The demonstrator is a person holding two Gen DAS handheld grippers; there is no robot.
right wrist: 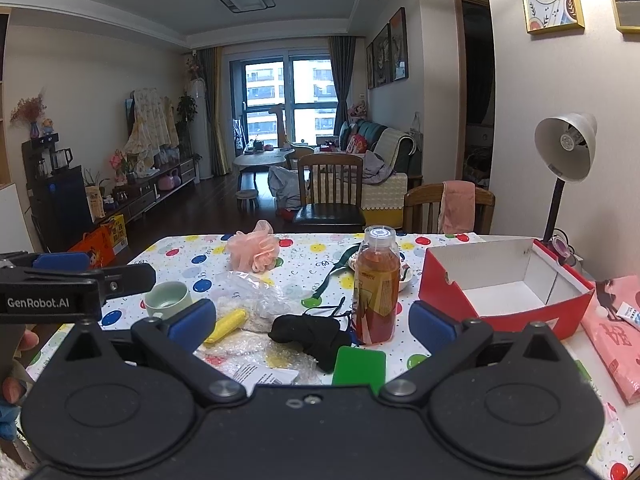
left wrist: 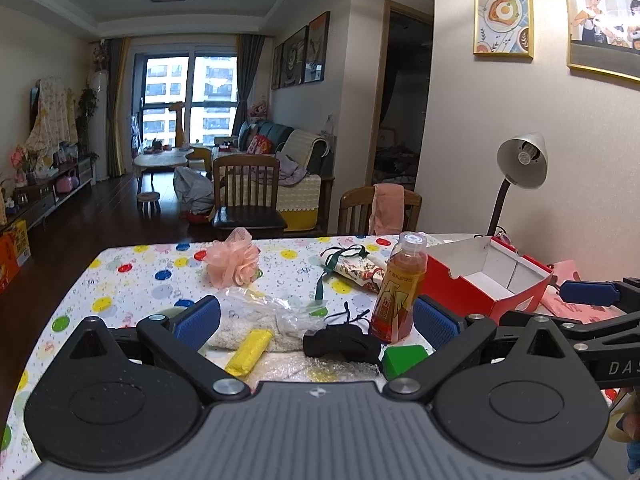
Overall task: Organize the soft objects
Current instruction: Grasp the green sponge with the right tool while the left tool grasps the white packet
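Both tools released: left gripper (left wrist: pixel 316 318) and right gripper (right wrist: pixel 312 322) hold nothing. Black soft bundle (right wrist: pixel 306 334) lies at 12 o'clock, touching the drink bottle (right wrist: pixel 376 286); snagging risks toppling it. Red box (right wrist: pixel 506 292) stands at 2 o'clock, pink mesh sponge (right wrist: pixel 254 250) farther at 11.

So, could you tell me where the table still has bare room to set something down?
Bare cloth lies left of the pink bath pouf, beyond the green cup, and inside the red box. It is crowded between the bottle, black cloth and yellow roll.
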